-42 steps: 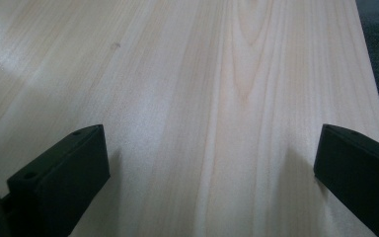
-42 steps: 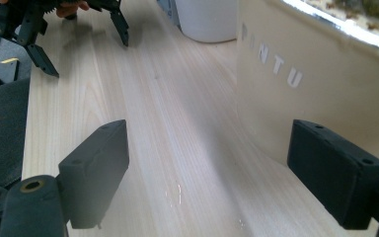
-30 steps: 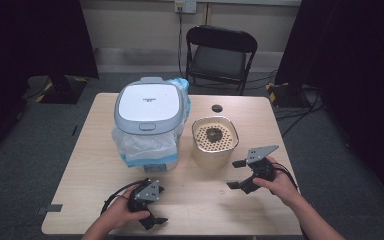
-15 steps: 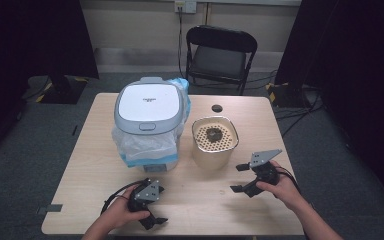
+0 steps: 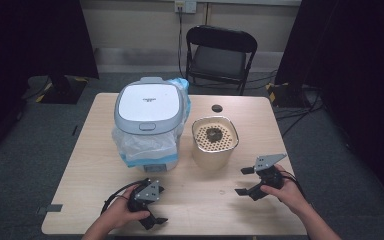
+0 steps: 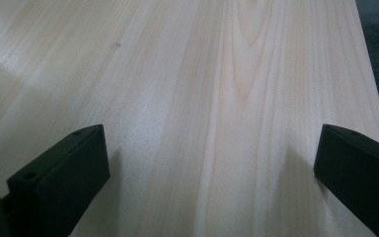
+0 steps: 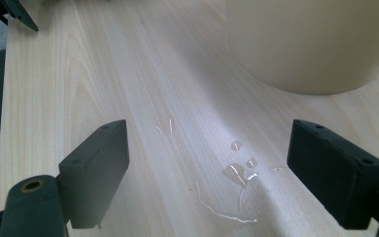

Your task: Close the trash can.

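Your right gripper point(image 5: 246, 181) sits jaws wide just right of the beige perforated-top canister point(image 5: 215, 143) mid-worktop, left gripper point(image 5: 156, 205) gaping too, so grab the canister's smooth, probably slick rigid wall low down, since there's water point(image 7: 237, 170) beside it.

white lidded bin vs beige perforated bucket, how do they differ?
The white bin is taller and wider; the beige bucket is shorter. The white bin has its lid shut and a plastic liner bunched around it; the beige bucket is open-topped, with a perforated insert holding dark debris. Both stand upright on the table.
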`<control>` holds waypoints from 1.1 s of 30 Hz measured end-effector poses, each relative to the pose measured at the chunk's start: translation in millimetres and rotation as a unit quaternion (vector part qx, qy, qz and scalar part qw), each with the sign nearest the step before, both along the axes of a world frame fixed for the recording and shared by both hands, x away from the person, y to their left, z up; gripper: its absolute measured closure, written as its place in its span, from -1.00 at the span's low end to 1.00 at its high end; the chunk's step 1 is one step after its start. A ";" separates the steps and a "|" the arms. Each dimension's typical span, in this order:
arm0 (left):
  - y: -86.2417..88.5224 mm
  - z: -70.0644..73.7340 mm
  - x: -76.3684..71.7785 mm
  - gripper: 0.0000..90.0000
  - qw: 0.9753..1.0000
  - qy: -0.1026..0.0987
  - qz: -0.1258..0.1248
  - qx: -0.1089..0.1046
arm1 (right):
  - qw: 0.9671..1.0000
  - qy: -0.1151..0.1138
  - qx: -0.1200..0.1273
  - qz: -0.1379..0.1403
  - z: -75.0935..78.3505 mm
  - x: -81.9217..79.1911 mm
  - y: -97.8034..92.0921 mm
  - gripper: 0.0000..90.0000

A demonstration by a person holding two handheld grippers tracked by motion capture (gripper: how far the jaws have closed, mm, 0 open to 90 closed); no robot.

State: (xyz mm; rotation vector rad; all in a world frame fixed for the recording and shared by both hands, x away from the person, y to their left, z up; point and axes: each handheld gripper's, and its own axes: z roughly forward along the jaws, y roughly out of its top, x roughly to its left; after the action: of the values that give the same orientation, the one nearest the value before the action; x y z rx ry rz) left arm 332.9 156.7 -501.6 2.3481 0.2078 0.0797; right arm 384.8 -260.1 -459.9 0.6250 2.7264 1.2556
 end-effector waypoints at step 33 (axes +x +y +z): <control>0.0 0.0 0.1 -1.00 1.000 0.000 -0.001 0.000 | 1.000 -0.009 -0.012 -0.017 -25.9 -11.3 -20.4 -0.65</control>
State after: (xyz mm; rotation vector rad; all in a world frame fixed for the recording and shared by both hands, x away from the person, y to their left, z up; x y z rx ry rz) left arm 333.0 156.7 -501.6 2.3478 0.2057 0.0801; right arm 373.5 -280.5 -485.8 0.6506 2.7000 1.2118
